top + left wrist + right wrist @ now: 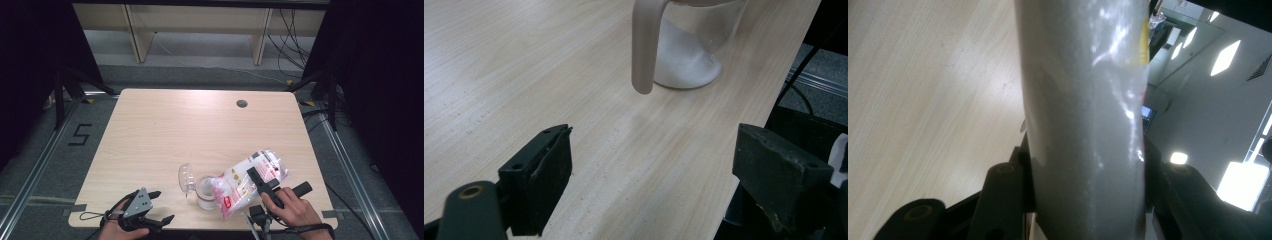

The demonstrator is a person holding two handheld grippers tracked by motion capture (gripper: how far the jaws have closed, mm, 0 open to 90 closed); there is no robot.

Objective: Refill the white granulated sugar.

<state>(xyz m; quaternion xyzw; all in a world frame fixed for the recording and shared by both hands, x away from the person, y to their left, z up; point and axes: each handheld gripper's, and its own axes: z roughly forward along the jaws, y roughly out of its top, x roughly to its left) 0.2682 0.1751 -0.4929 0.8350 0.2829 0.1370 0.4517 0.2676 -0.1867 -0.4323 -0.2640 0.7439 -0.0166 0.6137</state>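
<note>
A clear plastic bag of white powder with red print hangs tilted over a clear jug, its lower end at the jug's mouth. My right gripper is shut on the bag's upper half; in the right gripper view the bag stands squeezed between both jaws. The jug holds a heap of white powder and has a pale handle; its clear lid is flipped back. My left gripper rests open at the table's front left edge, pointing toward the jug, nothing between its fingers.
The light wooden table has a round cable hole at the back right. Dark stands and cables flank the table on the floor. The jug stands close to the table's front edge.
</note>
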